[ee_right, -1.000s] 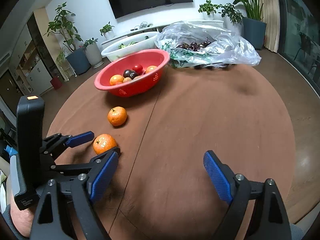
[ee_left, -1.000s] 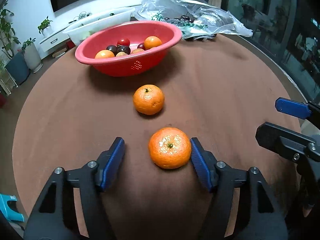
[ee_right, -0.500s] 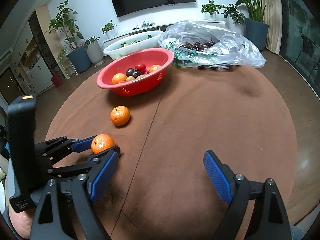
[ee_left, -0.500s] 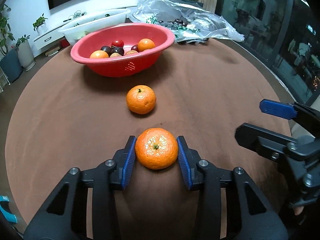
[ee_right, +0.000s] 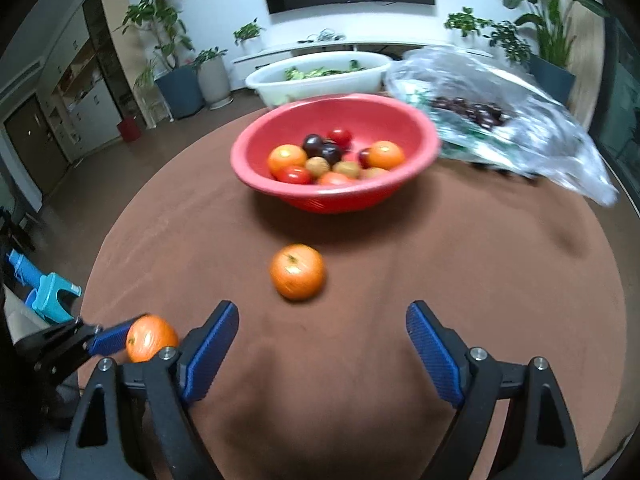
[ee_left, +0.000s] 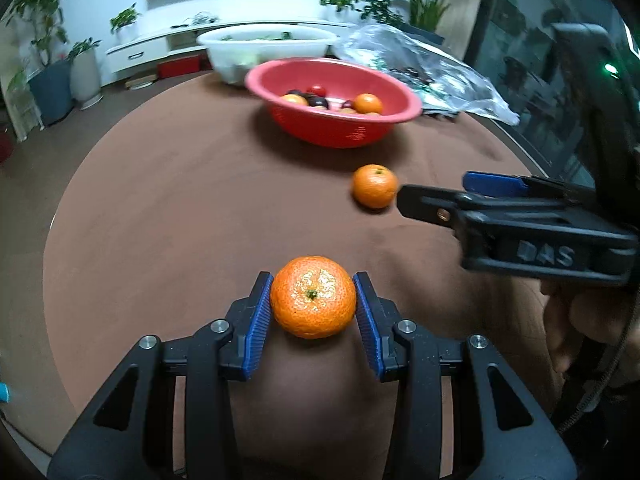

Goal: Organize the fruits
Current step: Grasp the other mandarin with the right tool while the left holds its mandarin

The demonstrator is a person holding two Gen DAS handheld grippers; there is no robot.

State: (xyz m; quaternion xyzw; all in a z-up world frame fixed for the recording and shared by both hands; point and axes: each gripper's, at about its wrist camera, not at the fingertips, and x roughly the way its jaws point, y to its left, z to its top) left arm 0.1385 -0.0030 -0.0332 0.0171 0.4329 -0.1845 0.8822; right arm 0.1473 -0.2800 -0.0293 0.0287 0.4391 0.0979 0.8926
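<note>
Now the left gripper (ee_left: 313, 312) clamps a dimpled round tangerine (ee_left: 313, 297) above the brown table (ee_left: 160, 216); the right gripper (ee_right: 322, 344), closing slightly, grasps nothing near a blurred second tangerine (ee_right: 297, 271); the red plastic bowl (ee_right: 256, 152) sits far.

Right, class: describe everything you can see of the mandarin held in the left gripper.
The mandarin is round, bright orange, with dimpled glossy peel and a small green-brown stem scar facing the camera. It looks whole and unpeeled. The left gripper clamps it, one blue ribbed pad pressing each side. It sits over the brown table, nearer the camera than the red bowl.
</note>
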